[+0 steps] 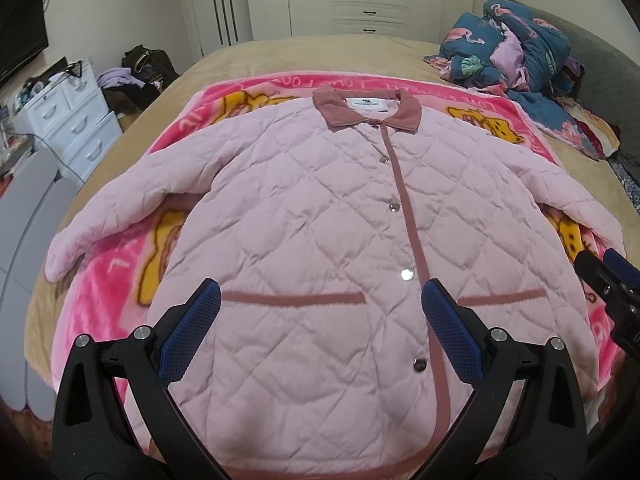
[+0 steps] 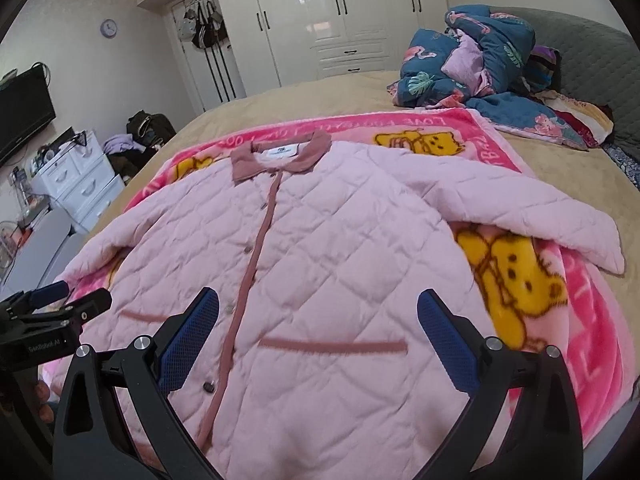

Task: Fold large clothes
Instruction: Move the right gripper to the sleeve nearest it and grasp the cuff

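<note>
- Jacket [image 1: 320, 216], pink and quilted, lies face up and buttoned on a pink cartoon blanket [image 1: 120, 280] spread over the bed [image 1: 280, 52], collar at 12 o'clock, sleeves spread toward 9 and 3.
- Left gripper [image 1: 320, 308] hovers over the hem at 6 o'clock, jaws wide apart, holding nothing.
- Right gripper [image 2: 318, 312] likewise hovers, jaws spread wide and empty.
- Crumpled blue quilt [image 1: 516, 48] sits at 1 o'clock.
</note>
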A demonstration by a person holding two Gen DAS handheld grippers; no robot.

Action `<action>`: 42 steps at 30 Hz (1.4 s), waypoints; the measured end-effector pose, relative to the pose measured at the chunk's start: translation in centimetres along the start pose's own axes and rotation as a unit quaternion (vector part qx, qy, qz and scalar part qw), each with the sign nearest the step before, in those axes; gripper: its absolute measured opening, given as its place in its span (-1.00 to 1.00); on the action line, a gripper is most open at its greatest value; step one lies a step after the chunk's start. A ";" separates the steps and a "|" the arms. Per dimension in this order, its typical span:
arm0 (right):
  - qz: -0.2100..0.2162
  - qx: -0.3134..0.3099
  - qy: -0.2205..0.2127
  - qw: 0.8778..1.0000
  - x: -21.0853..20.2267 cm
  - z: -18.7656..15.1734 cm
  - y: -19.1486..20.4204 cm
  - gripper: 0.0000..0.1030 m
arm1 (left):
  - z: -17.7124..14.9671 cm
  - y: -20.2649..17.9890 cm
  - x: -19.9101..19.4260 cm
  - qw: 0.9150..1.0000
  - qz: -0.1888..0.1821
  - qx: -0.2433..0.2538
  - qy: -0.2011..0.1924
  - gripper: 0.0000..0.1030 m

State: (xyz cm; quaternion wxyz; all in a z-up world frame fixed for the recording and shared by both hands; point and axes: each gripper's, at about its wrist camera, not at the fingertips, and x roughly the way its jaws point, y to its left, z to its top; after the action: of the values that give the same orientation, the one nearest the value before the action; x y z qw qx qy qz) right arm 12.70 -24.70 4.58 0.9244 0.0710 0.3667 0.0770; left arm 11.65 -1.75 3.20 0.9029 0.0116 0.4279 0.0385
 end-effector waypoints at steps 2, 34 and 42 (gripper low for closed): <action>-0.004 0.001 -0.002 1.000 0.5 0.7 -0.5 0.92 | 0.7 -0.4 0.6 1.000 -0.001 0.002 0.002 0.83; -0.123 0.206 0.029 0.970 8.1 5.2 -21.5 0.92 | 10.5 -8.6 11.2 0.998 -0.051 0.036 0.026 0.83; -0.147 0.285 0.042 0.946 9.8 3.7 -27.2 0.92 | 11.2 -10.1 13.9 0.996 -0.063 0.046 0.039 0.83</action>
State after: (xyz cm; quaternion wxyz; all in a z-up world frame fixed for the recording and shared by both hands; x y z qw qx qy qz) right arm 24.74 -49.67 -4.40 0.8506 0.2733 0.4180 -0.1646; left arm 29.67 -10.58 -0.95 0.8849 0.0252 0.4637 -0.0376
